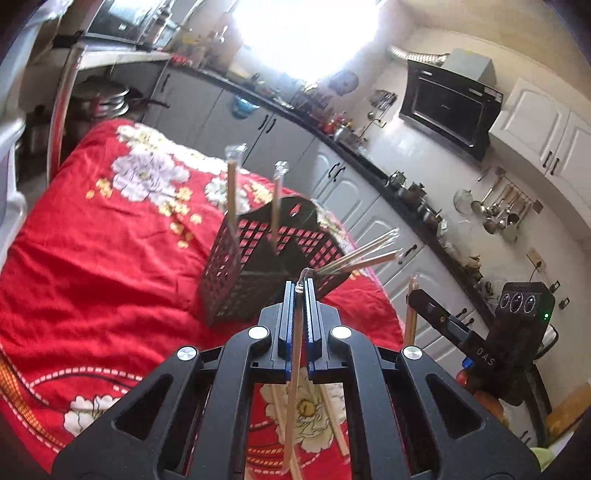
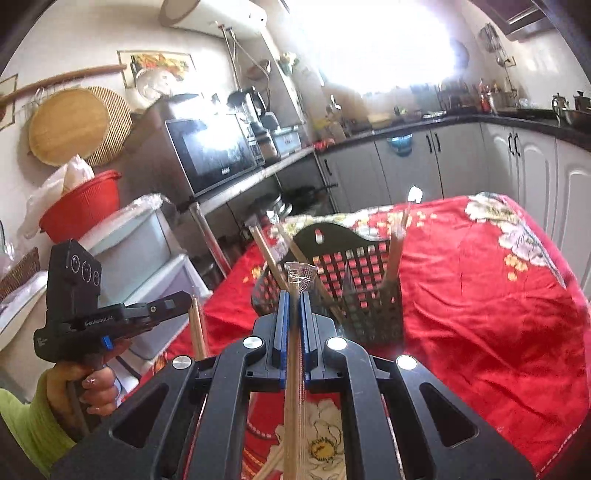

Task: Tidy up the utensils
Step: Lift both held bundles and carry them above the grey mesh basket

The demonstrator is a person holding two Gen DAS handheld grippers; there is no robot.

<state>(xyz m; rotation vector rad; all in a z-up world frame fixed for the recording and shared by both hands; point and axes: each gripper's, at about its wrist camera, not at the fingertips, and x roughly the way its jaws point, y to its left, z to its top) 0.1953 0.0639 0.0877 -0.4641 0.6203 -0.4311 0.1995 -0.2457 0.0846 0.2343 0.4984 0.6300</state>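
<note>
Left wrist view: my left hand-held gripper and right hand-held gripper each clamp wrapped chopsticks before the black basket.

Each black gripper is fitted with 2 blue-edged fingers and 4 silver bolts. A lime-green sleeve is worn above the left hand.

"DAS" on the right gripper; perhaps "GenRobot.AI" on the left gripper.

My held chopsticks' lower ends cut off below, basket interior and window glare unreadable
</note>
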